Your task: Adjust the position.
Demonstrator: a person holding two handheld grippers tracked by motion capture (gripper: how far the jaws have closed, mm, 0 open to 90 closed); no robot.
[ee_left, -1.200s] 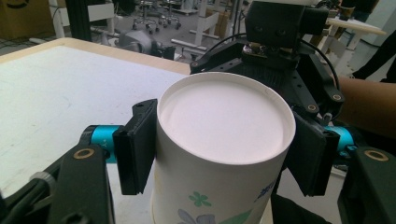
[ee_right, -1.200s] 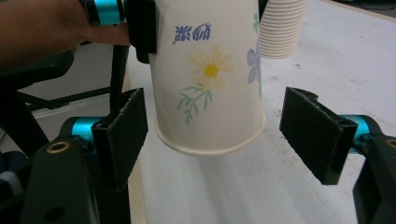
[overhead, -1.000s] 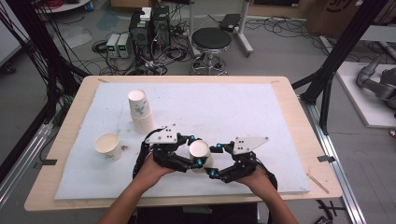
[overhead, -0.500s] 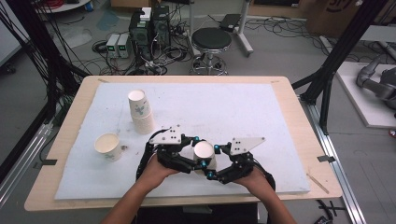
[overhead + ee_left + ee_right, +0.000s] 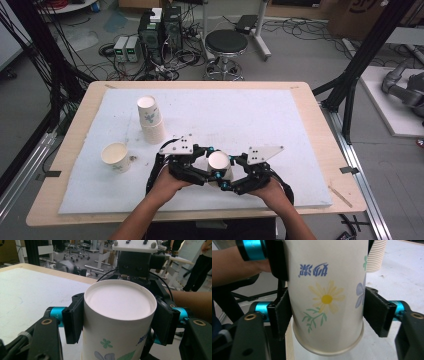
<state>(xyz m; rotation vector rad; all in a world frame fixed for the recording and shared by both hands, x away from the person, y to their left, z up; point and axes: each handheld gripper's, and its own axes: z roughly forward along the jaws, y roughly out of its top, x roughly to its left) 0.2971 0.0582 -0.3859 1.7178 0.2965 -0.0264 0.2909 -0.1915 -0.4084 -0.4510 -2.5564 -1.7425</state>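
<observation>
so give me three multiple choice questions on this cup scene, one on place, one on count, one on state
1. Where is the upside-down cup?
A. between both grippers
B. on the stack
C. on the floor

2. How many lone upright cups stand on the white mat?
A. three
B. none
C. one

3. How does the left gripper stand?
A. wide open, away from the cup
B. pads pressed on the cup
C. lying flat on the mat

Answers: 1 A, it sits between the left gripper and the right gripper. 2 C, the single cup stands left of the cup stack. 3 B, both pads touch the cup's sides.

Right hand-held gripper (image 5: 325, 315) closing around upside-down flowered paper cup (image 5: 325, 297).
</observation>
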